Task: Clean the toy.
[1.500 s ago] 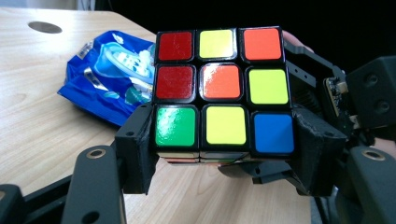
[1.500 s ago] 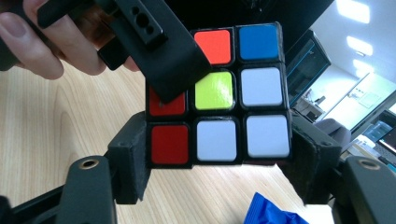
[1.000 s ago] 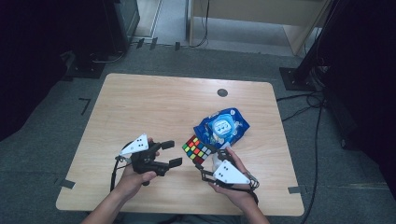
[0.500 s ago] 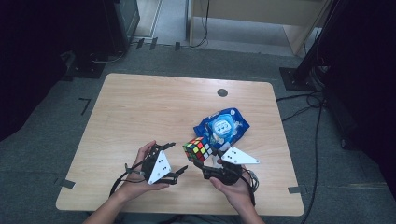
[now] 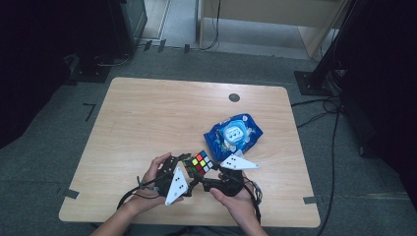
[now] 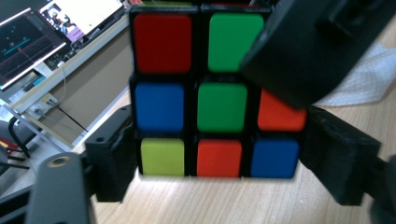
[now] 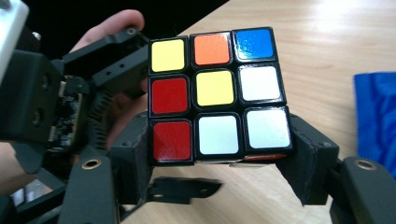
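Observation:
A scrambled Rubik's cube (image 5: 199,163) is held just above the wooden table (image 5: 147,113) near its front edge. Both grippers meet on it. My left gripper (image 5: 183,166) comes from the left with its white plate tilted down. In the left gripper view its jaws (image 6: 219,163) press the two sides of the cube's (image 6: 215,107) bottom layer. My right gripper (image 5: 206,178) comes from the right. In the right gripper view its jaws (image 7: 219,158) clamp the cube's (image 7: 217,95) lowest row, and the left gripper's body stands at the left.
A blue pack of wet wipes (image 5: 233,132) lies just behind and right of the cube, and its edge (image 7: 376,121) appears in the right gripper view. A black round grommet (image 5: 234,97) sits farther back. Cables trail off the front edge.
My left gripper has moved right and turned onto the cube. The right gripper has swung round to grip it from the other side. Both hands now sit close together.

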`<state>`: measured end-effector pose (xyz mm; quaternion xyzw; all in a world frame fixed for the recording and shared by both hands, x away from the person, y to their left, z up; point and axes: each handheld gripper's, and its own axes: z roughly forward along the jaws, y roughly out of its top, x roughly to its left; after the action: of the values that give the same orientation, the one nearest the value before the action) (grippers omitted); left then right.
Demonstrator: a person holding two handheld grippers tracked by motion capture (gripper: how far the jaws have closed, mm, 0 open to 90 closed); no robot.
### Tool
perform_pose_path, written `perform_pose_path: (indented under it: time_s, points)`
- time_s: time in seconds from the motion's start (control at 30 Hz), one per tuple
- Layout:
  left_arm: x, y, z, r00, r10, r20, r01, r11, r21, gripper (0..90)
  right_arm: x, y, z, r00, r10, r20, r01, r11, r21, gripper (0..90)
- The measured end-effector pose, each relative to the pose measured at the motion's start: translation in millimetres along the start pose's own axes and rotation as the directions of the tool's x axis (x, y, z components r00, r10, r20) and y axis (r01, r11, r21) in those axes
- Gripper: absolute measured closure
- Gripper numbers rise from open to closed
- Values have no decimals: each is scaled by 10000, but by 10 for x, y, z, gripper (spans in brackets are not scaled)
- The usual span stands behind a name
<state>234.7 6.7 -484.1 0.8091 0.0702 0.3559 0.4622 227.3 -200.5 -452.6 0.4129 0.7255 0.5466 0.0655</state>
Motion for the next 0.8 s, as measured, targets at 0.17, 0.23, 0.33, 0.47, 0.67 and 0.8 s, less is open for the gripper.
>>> perform_pose_path:
  time_s: [0.17, 0.23, 0.33, 0.47, 0.67, 0.8]
  points:
    - [-1, -31, 19, 9997, -210, 107, 209, 9997, 128, 313, 21, -11, 26, 9999, 93, -75, -92, 9999, 80, 340]
    - [26, -29, -2, 9983, -518, 264, 519, 9987, -2, 329, 19, -14, 26, 9999, 51, -117, -50, 10000, 50, 338]
    - [67, -33, -27, 9970, -741, 233, 743, 9972, -62, 337, 14, -15, 20, 9994, -126, -318, 120, 9998, -182, 325]
    - [154, -96, -50, 9884, -1492, 283, 1495, 9887, -69, 338, -55, 24, -59, 9969, -94, -778, 60, 9991, -428, 235]
    - [270, -222, -115, 9742, -2248, 197, 2249, 9744, -32, 338, -382, 39, -368, 9989, -229, -398, 186, 9942, -1057, 311]
    - [310, -292, -155, 9637, -2666, 166, 2667, 9637, -69, 337, -678, -105, -518, 9859, -1372, 960, 1369, 9905, 92, 405]
